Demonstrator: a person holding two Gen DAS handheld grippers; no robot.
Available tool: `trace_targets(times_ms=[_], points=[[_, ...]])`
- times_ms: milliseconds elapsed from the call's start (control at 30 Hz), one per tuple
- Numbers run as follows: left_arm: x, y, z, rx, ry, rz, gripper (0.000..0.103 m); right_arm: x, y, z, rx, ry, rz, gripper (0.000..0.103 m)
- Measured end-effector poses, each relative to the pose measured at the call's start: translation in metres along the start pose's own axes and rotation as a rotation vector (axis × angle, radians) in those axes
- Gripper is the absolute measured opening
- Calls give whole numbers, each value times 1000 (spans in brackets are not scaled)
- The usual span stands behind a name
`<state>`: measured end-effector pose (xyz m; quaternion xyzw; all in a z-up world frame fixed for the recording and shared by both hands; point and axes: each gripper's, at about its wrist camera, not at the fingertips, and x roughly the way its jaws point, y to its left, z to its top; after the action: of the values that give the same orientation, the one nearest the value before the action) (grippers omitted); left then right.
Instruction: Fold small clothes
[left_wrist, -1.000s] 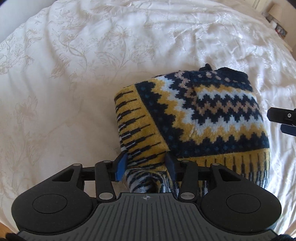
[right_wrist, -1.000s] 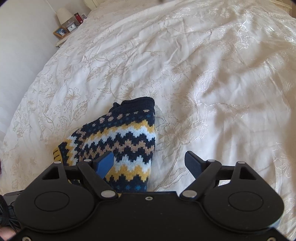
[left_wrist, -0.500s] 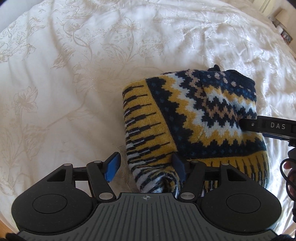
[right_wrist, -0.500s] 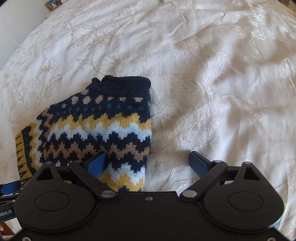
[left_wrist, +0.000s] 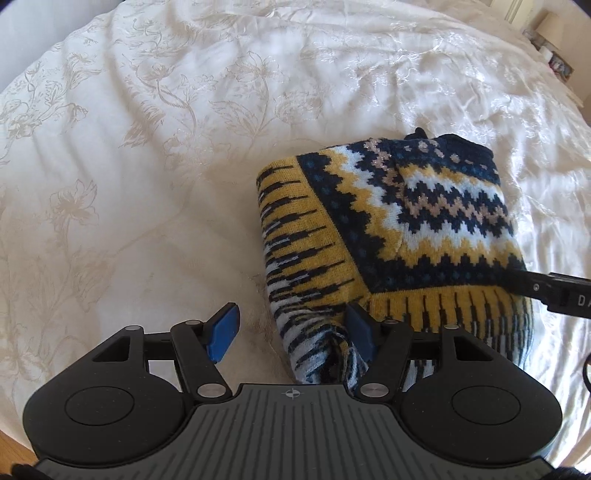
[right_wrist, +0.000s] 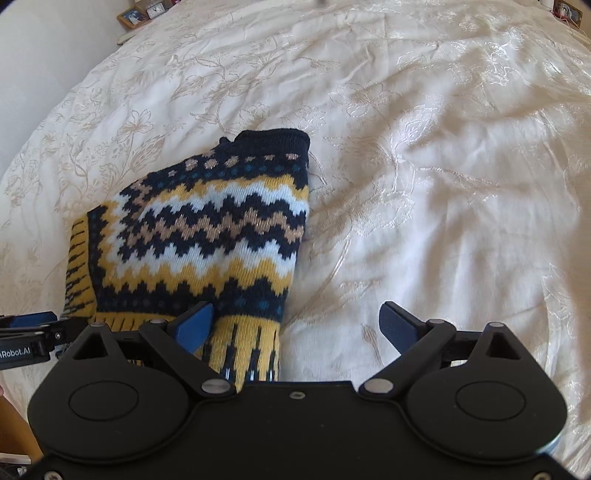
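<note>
Knitwear sits folded on the white bedspread (left_wrist: 155, 192): the small patterned sweater (left_wrist: 424, 221) lies as a compact bundle, right of centre in the left wrist view and left of centre in the right wrist view.

At the left, the left gripper (left_wrist: 291, 325) now has its jaws spread wide. A second ago they were pinching the near, striped corner of the sweater; half a second ago they had begun to part. The blue pad on the left hangs over bare bedspread, while the one on the right rests against the bunched striped hem (left_wrist: 325, 354), so the cloth is released and lies loose rather than flat there.

Further right, the right gripper (right_wrist: 297, 325) also has its jaws spread, as in both earlier views, but it has come in lower and closer: its left pad now sits over the yellow fringe-patterned band (right_wrist: 247, 343) at the sweater's near edge, and its right pad is over bare bedspread. Its black finger also reaches into the right of the left wrist view, over the sweater's near right corner.

The release suggests this fold is laid down. The rumpled near corner probably wants smoothing, or another fold, before the garment counts as finished.
</note>
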<state>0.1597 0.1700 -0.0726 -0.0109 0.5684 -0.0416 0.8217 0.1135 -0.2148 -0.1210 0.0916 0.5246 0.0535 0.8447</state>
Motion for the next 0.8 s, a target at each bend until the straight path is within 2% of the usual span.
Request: trace_targets(times_ms=[267,333,433,600,800], points=[[-6,-1,-19,31,-17,12,63,-7,-2,-29,26,41,20,97],[-7,-1,-22,42,-23,16,63,-2,2,-38,-3,91,8,97],[-10,0,-27,43,-35,21,63,-1,7,-52,-49,118,-8,97],[-31,1,-37,31,-55,49,62,-22,7,-62,-56,83,1,97],[-65,-2,-53,-14,-74,93,62,-65,11,-64,-107,-34,-7,101]])
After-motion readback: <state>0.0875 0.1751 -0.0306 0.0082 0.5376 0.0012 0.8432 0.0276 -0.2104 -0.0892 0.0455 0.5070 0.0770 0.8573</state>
